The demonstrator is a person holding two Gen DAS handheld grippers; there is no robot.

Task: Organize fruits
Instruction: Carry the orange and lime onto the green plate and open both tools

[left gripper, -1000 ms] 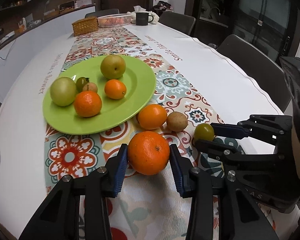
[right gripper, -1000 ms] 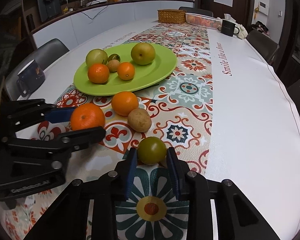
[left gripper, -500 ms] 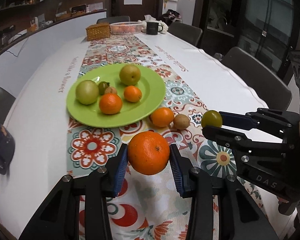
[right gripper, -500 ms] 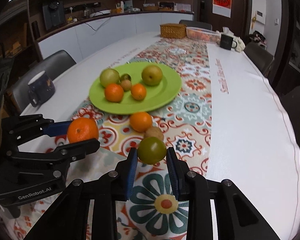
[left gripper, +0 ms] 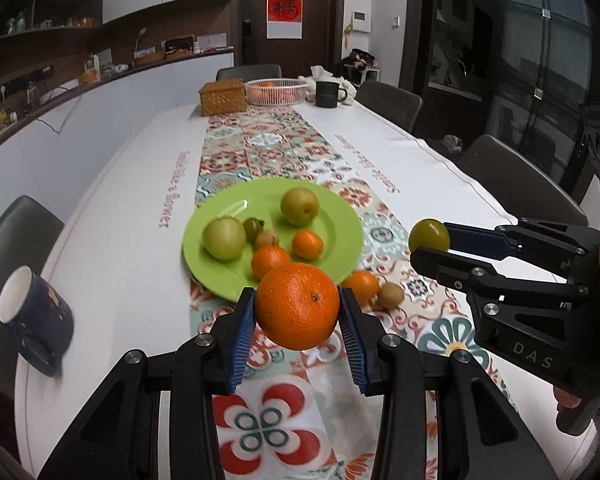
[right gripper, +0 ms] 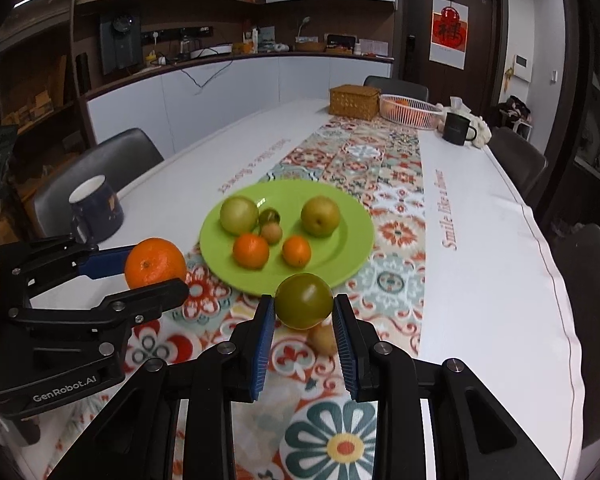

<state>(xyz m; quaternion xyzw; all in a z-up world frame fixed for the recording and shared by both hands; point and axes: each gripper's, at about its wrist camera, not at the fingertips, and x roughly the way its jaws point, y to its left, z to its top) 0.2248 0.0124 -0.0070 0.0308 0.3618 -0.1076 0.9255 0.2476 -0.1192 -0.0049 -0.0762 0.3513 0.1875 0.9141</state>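
My left gripper [left gripper: 298,308] is shut on a large orange [left gripper: 298,305] and holds it above the patterned runner, short of the green plate [left gripper: 340,232]. It also shows in the right wrist view [right gripper: 155,266]. My right gripper [right gripper: 303,309] is shut on a green plum [right gripper: 304,294], also held in the air; it shows in the left wrist view [left gripper: 429,236]. The plate [right gripper: 352,248] holds several fruits: two green pears, two small oranges and smaller fruits. A small orange [left gripper: 364,287] and a brown kiwi [left gripper: 392,295] lie on the runner beside the plate.
A dark blue mug [left gripper: 36,324] stands at the table's left edge. At the far end are a wicker box [left gripper: 223,98], a white basket [left gripper: 276,91] and a black mug [left gripper: 327,94]. Chairs stand around the table.
Both grippers have lifted their fruits off the runner and risen well above the table. The plate now looks farther below and ahead.
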